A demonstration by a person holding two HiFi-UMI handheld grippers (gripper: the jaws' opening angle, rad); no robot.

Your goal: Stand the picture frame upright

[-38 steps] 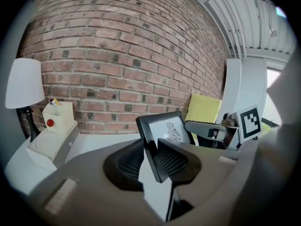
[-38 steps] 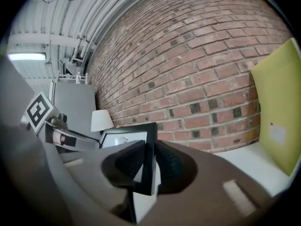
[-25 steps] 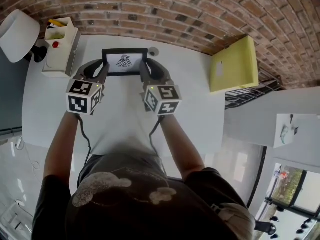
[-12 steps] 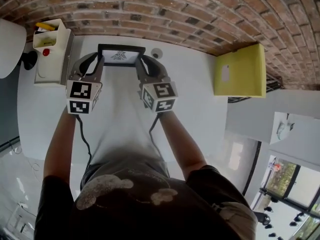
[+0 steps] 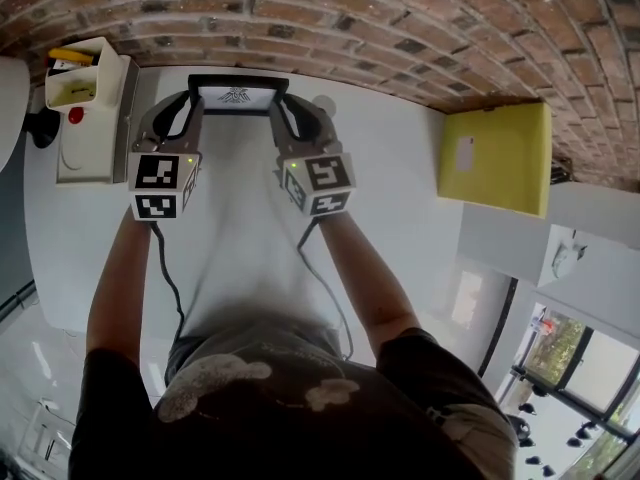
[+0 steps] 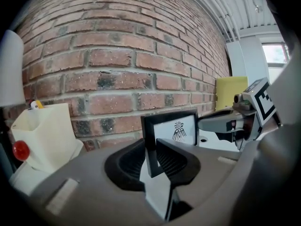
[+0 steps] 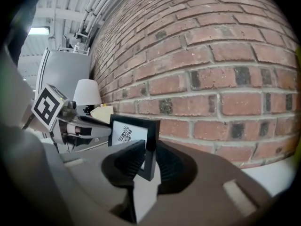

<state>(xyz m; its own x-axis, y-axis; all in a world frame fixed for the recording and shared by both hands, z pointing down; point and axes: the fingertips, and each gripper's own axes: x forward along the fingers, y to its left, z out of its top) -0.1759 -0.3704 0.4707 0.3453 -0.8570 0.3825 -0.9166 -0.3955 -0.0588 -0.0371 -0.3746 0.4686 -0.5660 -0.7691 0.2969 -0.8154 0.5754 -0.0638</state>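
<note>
**At the far edge of the worktop** point(image 5: 400, 188), close before the brick wall point(image 5: 420, 28), the picture frame point(image 5: 238, 95) is held by its two sides with its printed face turned toward the person. The left gripper point(image 5: 192, 106) is closed on the frame's left bar near the lower corner. The right gripper point(image 5: 281, 108) is closed in the same way on the right bar. In each gripper view the ribbed pads are pressed on the black bar and stand only as far apart as the bar is thick. The frame is carried nearly upright. Whether its lower edge already rests on the worktop cannot be told, and no rear stand is visible.

For the step in hand, it is judged that both grippers should be lowered level with each other, so that the whole lower edge lands at once and not one corner first. A slight backward lean toward the wall is advisable if no stand is found. The grip is best eased a little and the frame watched for tipping before both grippers are drawn straight back. The white holder point(image 5: 85, 108) at the far left corner is near and should be kept clear of on withdrawal.
</note>
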